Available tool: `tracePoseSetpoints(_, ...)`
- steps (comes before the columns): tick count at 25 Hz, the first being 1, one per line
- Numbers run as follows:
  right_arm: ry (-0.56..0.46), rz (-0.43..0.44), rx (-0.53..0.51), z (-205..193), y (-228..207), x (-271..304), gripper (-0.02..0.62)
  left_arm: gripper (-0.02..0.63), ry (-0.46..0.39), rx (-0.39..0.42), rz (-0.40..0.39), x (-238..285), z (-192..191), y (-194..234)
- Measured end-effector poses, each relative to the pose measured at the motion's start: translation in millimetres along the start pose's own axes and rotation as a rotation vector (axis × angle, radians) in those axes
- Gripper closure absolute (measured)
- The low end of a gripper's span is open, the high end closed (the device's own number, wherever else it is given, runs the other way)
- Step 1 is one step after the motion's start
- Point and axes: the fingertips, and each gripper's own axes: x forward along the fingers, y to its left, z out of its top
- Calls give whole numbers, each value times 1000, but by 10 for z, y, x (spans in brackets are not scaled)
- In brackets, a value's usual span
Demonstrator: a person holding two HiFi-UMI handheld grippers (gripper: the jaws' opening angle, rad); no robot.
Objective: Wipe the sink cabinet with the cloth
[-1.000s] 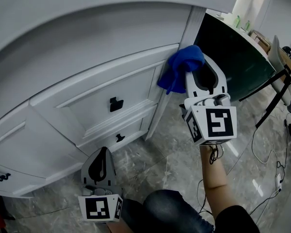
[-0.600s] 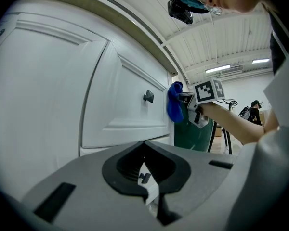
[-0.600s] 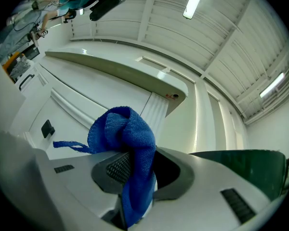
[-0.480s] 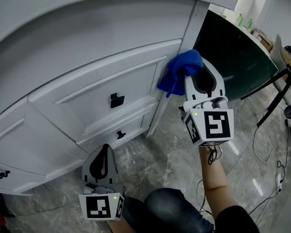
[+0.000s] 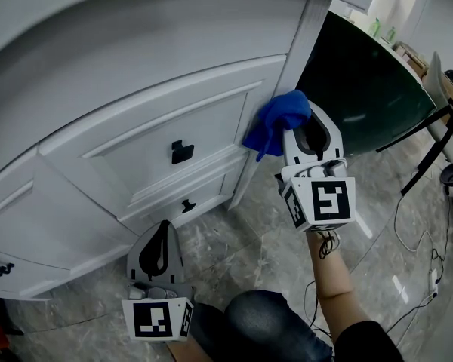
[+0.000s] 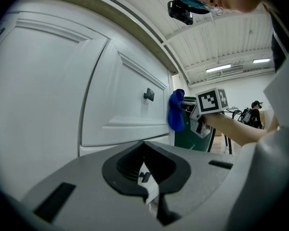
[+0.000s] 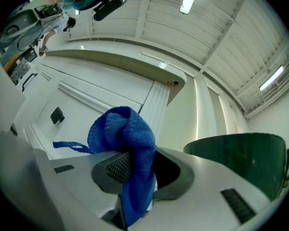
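My right gripper [image 5: 300, 121] is clamped on the blue cloth [image 5: 275, 119]. In its own view the cloth [image 7: 127, 138] runs down between the jaws and bunches out ahead of them, with a loose strip trailing to the left. From above, that bunch sits at the right end of the upper drawer front of the sink cabinet [image 5: 136, 89], touching or very nearly touching it, just beside the ribbed corner post [image 5: 291, 70]. So the cloth already lies between my right gripper and the white face. I judge the unwiped stretch runs away to my left along the drawer's long axis, towards the black handle [image 5: 182, 151]. My left gripper [image 5: 162, 230] hangs low over the marble floor [image 5: 234, 255], below the lower drawer and well apart from the cloth. Its jaws are together with nothing between them. The right gripper is clearly the nearer one, so I expect the stroke to be a leftward sweep with the cloth kept pressed flat against the panel.
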Motion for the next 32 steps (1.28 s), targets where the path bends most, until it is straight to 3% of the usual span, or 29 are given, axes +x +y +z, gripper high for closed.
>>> tracePoseSetpoints(32, 55, 23, 33, -613, 220, -175, 482, 606, 30, 16, -5, 67, -62, -57)
